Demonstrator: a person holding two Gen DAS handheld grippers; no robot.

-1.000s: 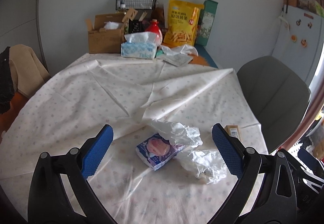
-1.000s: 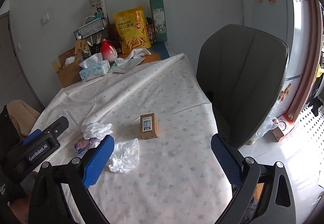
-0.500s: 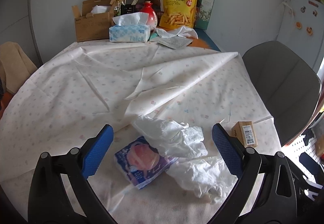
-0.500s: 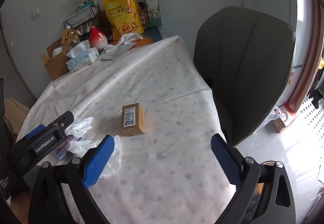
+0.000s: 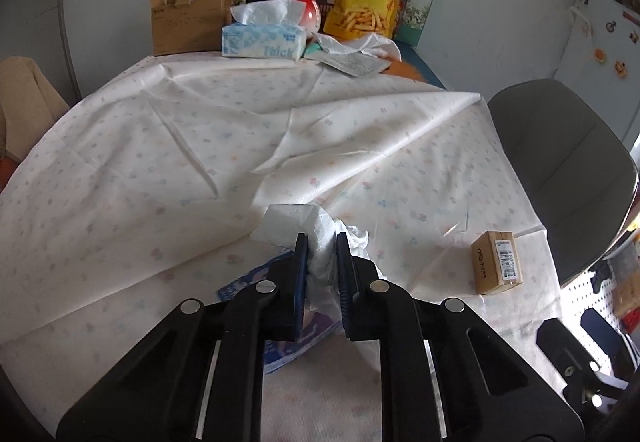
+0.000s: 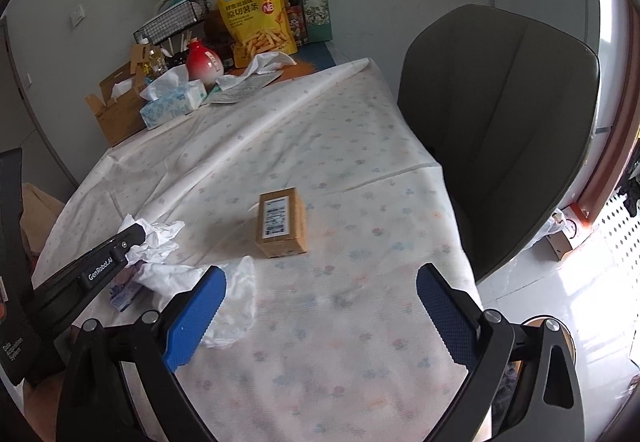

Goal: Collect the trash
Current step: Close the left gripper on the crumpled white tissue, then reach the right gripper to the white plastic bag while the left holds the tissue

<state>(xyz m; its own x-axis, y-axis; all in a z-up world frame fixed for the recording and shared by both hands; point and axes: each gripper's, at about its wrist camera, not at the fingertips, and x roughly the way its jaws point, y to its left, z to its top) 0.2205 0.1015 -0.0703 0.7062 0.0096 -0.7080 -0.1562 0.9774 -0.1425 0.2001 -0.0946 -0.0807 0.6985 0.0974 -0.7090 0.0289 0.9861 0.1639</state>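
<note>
Tablecloth (image 5: 160, 170), white with pale floral print, creased, over a table against a grey wall; clutter at far edge: carton (image 5: 184, 22), tissue box (image 5: 262, 40), snack bag (image 5: 366, 4). Grey chair (image 6: 500, 122) at right side.

Left: left gripper (image 5: 321, 246) pinching crumpled tissue (image 5: 296, 226) between pressed-together blue pads; tissue bulging above and beyond the tips. Beneath and touching it, a blue wrapper (image 5: 244, 282), partly hidden by the gripper. From right wrist view, same tissue (image 6: 156, 234) seen clamped, wrapper (image 6: 122, 292) lying flat below.

Centre: second tissue (image 6: 236, 306) loose on cloth, just beside the right gripper's left pad.

Right: small brown box (image 6: 282, 222) upright, labelled, well apart from the tissues. Right gripper (image 6: 320, 306) spread wide, holding nothing, hovering over bare cloth.

Step judged: first grasp secured, lift pending. No bin in view. Next move judged: raise tissue clear of wrapper without dragging it; right gripper free to close on second tissue or box.
</note>
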